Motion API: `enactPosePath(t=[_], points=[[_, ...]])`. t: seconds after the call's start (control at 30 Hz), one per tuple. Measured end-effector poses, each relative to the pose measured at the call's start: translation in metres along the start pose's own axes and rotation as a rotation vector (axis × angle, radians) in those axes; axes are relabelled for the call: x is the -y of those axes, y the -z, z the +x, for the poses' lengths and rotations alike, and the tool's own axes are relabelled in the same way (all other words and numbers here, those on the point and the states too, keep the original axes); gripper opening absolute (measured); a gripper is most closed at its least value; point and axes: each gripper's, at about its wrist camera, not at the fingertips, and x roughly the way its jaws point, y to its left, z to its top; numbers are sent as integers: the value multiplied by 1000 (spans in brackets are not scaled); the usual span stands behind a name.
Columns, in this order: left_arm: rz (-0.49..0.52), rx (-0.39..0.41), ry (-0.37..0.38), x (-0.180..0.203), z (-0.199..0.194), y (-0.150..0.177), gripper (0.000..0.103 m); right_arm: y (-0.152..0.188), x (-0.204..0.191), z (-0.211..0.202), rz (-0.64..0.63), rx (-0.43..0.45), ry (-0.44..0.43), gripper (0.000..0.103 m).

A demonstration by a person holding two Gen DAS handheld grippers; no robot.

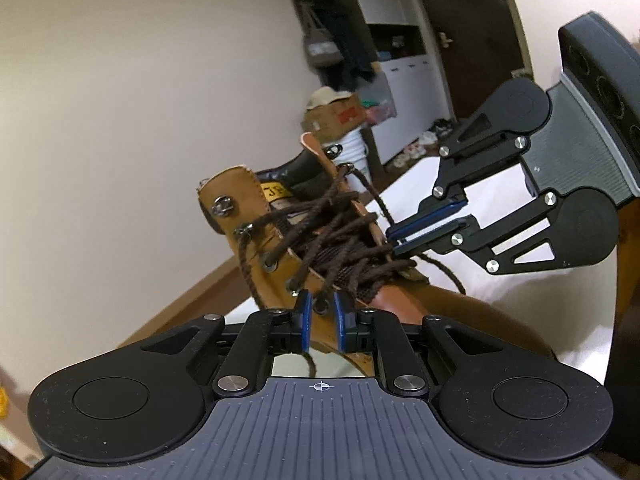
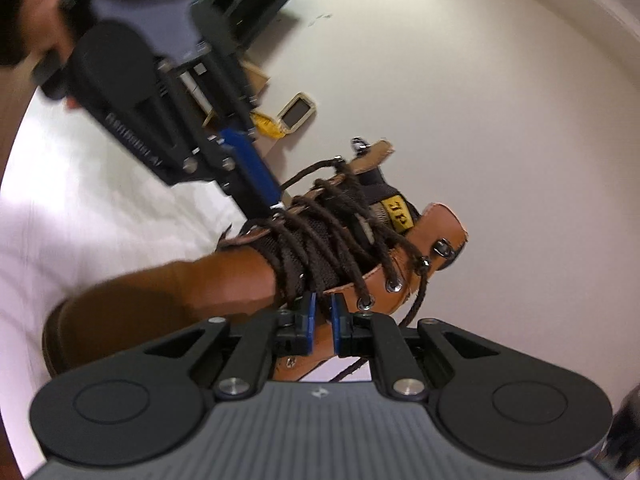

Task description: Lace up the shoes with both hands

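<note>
While the boot point(image 1: 280, 248) stands criss-crossed with brown lace point(image 1: 340, 236), the left hand-held gripper point(image 1: 320, 320) sits parted; the right hand-held gripper point(image 1: 394, 242) looks nearly clenched beside a strand, so any pull should be even.

Your left gripper point(image 1: 320, 322) has two matte black round-ended side plates, each with an embossed circle, joined by black linkage bars with silver screw heads. Its fingers point(image 1: 305, 326) carry blue pads. The grey ribbed body between the plates bears a small white crosshair mark near its front edge. Your right gripper point(image 2: 323, 326) is built alike: black plates, silver screws, blue-padded fingers point(image 2: 310, 326), a grey ribbed body with a small white emblem. From the left wrist view, its housing shows round recesses on a black face.
</note>
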Motion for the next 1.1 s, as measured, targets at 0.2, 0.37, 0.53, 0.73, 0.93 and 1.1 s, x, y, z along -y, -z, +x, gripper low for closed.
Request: enactPosePath(t=[0.2, 0.37, 0.53, 0.73, 0.93, 1.1], points=[[68, -17, 33, 1, 8, -4, 11, 0, 3, 4, -22, -5, -16, 10], [52, -31, 44, 0, 12, -7, 4, -1, 8, 5, -1, -14, -33, 5], [15, 12, 59, 4, 2, -6, 3, -8, 20, -5, 148, 17, -103, 3], [5, 20, 65, 7, 0, -4, 3, -11, 20, -7, 179, 32, -124, 3], [24, 11, 50, 9, 1, -5, 4, -10, 13, -8, 136, 27, -109, 4], [9, 40, 31, 3, -11, -7, 9, -2, 21, -14, 157, 38, -91, 11]])
